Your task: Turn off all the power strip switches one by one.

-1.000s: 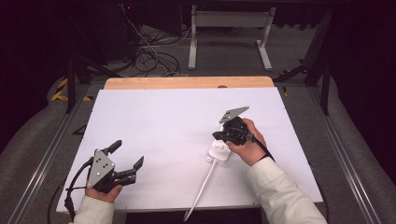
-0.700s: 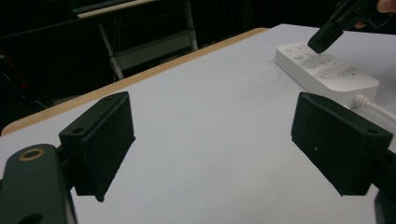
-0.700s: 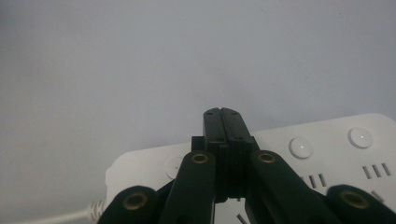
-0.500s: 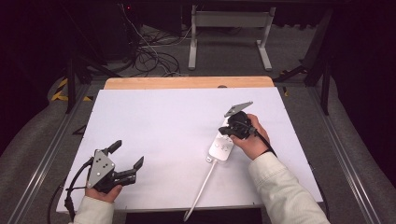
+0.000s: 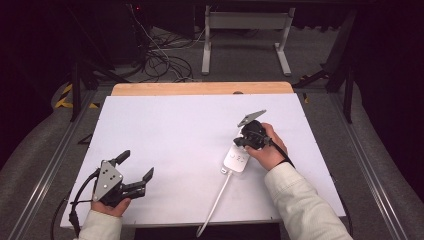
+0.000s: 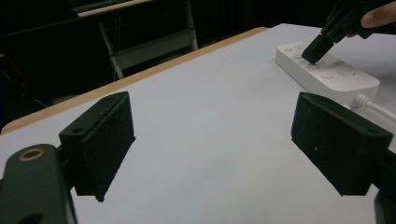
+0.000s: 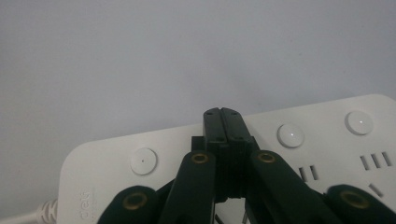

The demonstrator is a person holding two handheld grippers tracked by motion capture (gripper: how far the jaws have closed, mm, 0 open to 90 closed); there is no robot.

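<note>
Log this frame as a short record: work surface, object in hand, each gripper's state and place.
surface: white table, wooden strip along its far edge
object: white power strip with round buttons, cable trailing to the near edge
right gripper: jaws shut, tips down on the strip's top among the buttons
left gripper: jaws open, nothing between them, near the table's front left, apart from the strip
</note>
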